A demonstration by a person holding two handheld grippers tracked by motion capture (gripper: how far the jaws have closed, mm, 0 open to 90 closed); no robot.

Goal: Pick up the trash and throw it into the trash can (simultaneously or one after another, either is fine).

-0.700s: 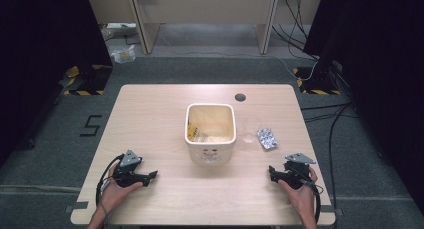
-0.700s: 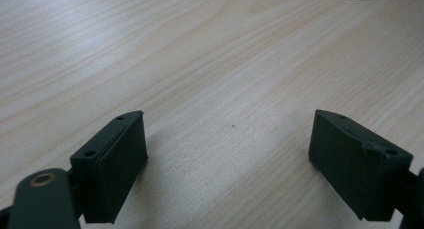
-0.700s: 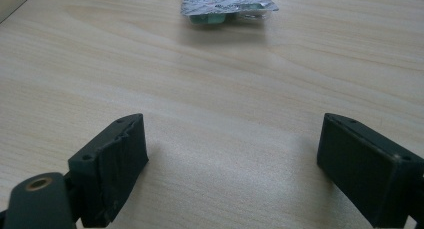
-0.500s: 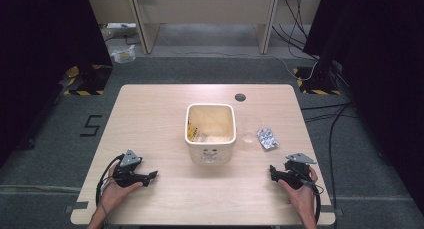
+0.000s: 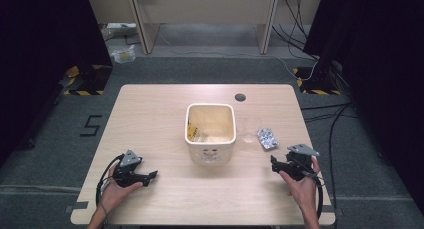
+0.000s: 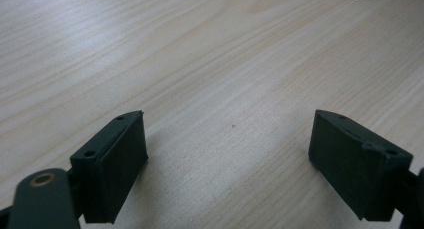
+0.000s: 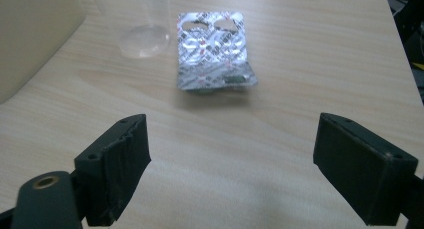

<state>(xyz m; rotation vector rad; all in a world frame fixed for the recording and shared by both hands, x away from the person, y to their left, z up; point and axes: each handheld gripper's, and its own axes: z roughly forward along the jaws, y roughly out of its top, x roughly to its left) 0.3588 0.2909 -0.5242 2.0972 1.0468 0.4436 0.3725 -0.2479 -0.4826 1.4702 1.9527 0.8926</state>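
Right gripper fingers spread wide, nothing between them, hovering over bare bench; the foil blister pack lies just ahead, untouched, beside a clear cup. Left gripper fingers also wide apart and empty, well away from the cream bin.

The left hand rests near the desk's near left corner, holding the left gripper low over the wood, its jaws spread wide with nothing between them. Near the near right corner, the right hand holds the right gripper, jaws likewise wide apart and empty.
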